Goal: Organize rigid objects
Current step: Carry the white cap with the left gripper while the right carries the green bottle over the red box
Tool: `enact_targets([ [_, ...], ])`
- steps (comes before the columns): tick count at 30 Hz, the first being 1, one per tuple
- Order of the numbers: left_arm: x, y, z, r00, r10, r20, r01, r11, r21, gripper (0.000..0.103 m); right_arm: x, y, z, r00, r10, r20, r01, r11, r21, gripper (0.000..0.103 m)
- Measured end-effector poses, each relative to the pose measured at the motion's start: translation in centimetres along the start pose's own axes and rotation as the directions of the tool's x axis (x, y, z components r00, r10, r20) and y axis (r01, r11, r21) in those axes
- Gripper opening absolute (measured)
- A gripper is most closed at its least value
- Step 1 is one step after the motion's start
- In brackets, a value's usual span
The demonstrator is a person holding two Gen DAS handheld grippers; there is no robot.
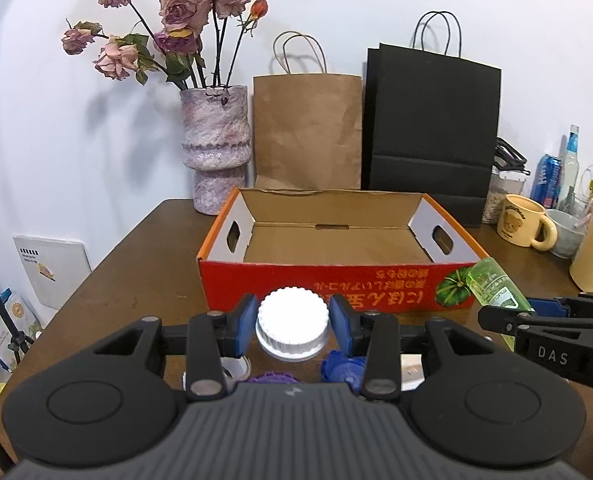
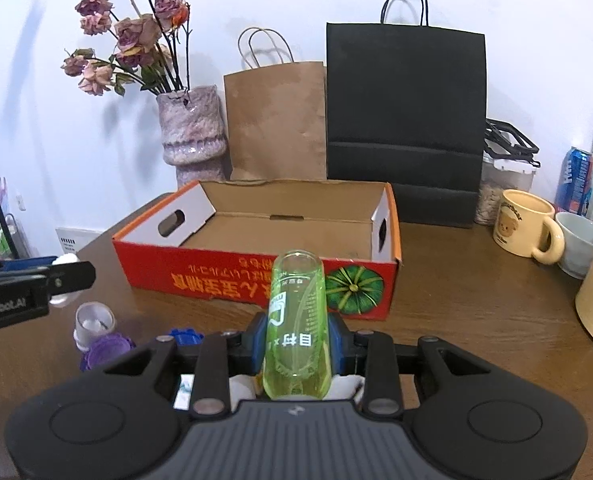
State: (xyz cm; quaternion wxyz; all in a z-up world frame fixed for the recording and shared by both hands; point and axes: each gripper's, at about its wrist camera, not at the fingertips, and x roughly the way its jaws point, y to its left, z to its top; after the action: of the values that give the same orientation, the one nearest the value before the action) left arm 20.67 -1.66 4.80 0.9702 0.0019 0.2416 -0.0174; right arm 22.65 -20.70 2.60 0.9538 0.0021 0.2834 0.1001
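Fingers (image 1: 245,322) of the left gripper (image 1: 292,322) were pinching a white ribbed cap (image 1: 292,322) from both sides, holding it clear of the brown table (image 1: 144,256) just in front of the red cardboard box (image 1: 336,286). Lifted like that, it looked ready to be carried over the near wall and dropped inside, since the box stood open with nothing in it. Beneath that gripper, still on the table, lay a small clear cap (image 2: 94,320), a purple cap (image 2: 106,348) and a blue cap (image 2: 184,336), probably waiting their turn. To the right, the right gripper (image 2: 296,346) had its fingers closed tight on a green transparent bottle (image 2: 296,320), gripped low on its body so that most of it pointed out toward the box. Both pieces were near the box's front wall, neither yet over it. Farther right, a yellow mug (image 2: 524,224) stood well apart, out of the way.
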Motion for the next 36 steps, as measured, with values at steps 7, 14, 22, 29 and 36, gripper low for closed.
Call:
enact_targets([
  [7,1.7,0.7,1.0,1.0,0.02,0.01,-0.02,1.0,-0.006,0.041,1.1,0.6,1.4,1.0,0.006,0.025,-0.007,1.0,0.026,0.03],
  [14,3.1,0.9,2.1,0.999,0.027,0.03,-0.027,1.0,-0.004,0.041,2.2,1.0,2.9,0.998,0.004,0.055,-0.007,0.999,0.044,0.03],
  [22,4.7,1.0,2.8,0.999,0.033,0.04,-0.032,0.999,-0.016,0.041,3.5,1.8,4.2,0.997,0.0,0.078,-0.004,0.999,0.052,0.03],
  [29,6.3,1.4,3.5,0.998,0.047,0.049,-0.045,0.998,-0.038,0.041,4.9,2.7,5.3,0.996,0.001,0.093,-0.005,0.999,0.049,0.03],
  [36,8.1,1.8,4.2,0.998,0.056,0.043,-0.053,0.997,-0.056,0.041,6.8,3.2,6.2,0.996,0.0,0.089,-0.004,0.999,0.038,0.03],
])
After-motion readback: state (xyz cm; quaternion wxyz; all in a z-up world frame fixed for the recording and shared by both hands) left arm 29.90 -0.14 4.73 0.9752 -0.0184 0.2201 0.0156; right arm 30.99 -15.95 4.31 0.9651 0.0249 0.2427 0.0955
